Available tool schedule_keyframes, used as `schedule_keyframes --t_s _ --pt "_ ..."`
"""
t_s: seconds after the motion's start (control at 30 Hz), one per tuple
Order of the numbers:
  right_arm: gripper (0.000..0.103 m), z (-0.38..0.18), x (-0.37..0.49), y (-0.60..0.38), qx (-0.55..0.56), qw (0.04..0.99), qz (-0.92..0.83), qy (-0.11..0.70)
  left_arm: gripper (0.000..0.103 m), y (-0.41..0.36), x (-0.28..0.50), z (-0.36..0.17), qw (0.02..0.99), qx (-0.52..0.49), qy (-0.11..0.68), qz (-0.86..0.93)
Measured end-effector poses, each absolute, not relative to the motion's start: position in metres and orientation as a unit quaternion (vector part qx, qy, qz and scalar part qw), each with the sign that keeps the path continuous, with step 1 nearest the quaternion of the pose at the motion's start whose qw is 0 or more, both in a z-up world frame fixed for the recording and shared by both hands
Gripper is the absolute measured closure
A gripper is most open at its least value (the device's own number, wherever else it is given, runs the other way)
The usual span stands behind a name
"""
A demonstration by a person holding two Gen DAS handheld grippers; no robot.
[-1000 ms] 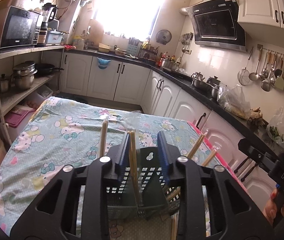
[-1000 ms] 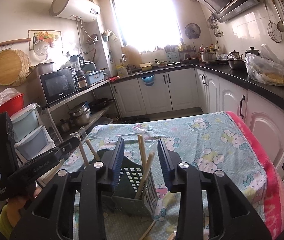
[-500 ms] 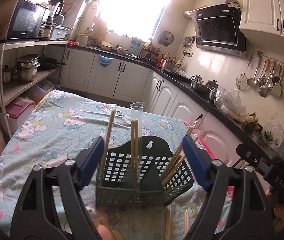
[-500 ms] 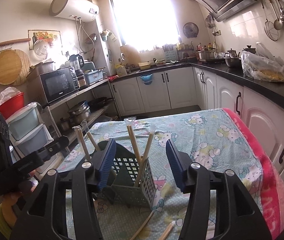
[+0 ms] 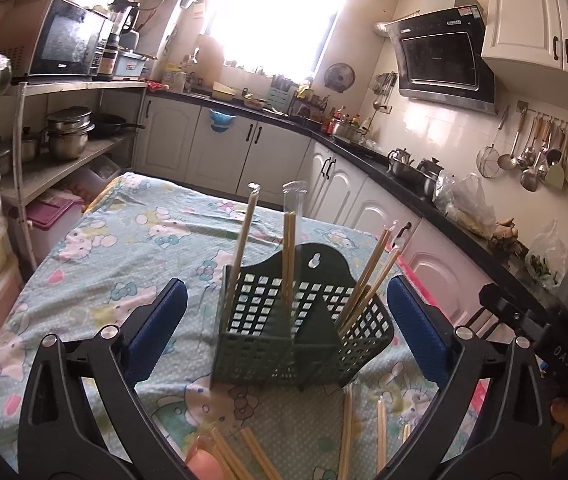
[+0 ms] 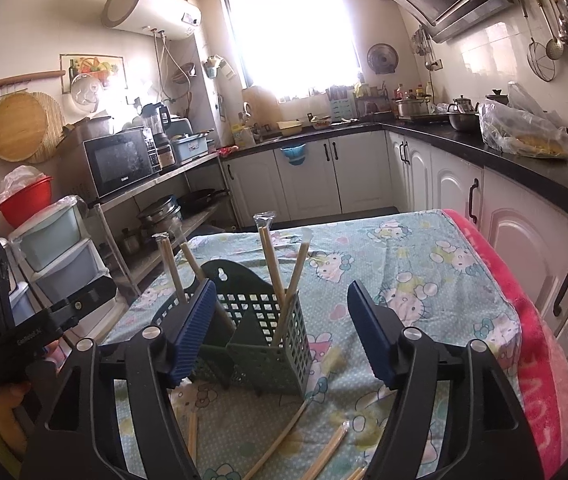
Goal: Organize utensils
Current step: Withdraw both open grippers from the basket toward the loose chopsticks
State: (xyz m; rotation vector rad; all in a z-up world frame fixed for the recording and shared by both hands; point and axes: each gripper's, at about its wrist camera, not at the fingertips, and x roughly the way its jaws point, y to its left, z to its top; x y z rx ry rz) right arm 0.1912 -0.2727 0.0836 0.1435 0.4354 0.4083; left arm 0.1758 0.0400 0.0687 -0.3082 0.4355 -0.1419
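Green plastic utensil basket (image 5: 299, 332) stands upright on table with cartoon-cat cloth (image 5: 124, 248), divided into compartments. Wrapped chopsticks (image 5: 288, 256) stand in it: one pair leans against the left wall, one pair stands near the middle divider, several lean out to the right in the right compartment. More loose chopsticks (image 5: 345, 432) lie flat on the cloth in front of the basket, near the bottom edge of the left wrist view; right wrist view shows them too (image 6: 280, 440), scattered just before the basket (image 6: 256, 332).

Left gripper (image 5: 285, 332) jaws stand wide, have just been opening, blue pads (image 5: 156, 332) well clear of the basket walls on both sides; basket sits between them but nothing is gripped. Right gripper (image 6: 280, 332) jaws moderately wide, also just been opening, left pad (image 6: 192, 332) close to or overlapping the basket's left part, cannot tell if touching; right pad apart from it. Nothing held.

Fingertip (image 5: 204, 466) shows at the bottom edge of the left view. Kitchen counter (image 6: 523, 152), microwave (image 6: 120, 162) and hanging ladles (image 5: 531, 156) in background
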Motion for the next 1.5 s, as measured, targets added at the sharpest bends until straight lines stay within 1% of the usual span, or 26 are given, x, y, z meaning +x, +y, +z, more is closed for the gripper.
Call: schedule_keyframes --t_s 0.33,0.97,1.5 --pt "0.033 0.078 0.173 -0.266 0.052 0.952 0.209 0.22 0.011 0.046 0.159 0.057 0.957 -0.168 0.227 -0.064" --pt "0.032 0.065 0.146 -0.254 0.025 0.947 0.221 0.231 0.011 0.049 0.132 0.039 0.955 -0.155 0.245 -0.054" --pt "0.031 0.033 0.134 -0.246 0.011 0.932 0.235 0.277 0.011 0.055 0.124 0.01 0.944 -0.15 0.292 -0.036"
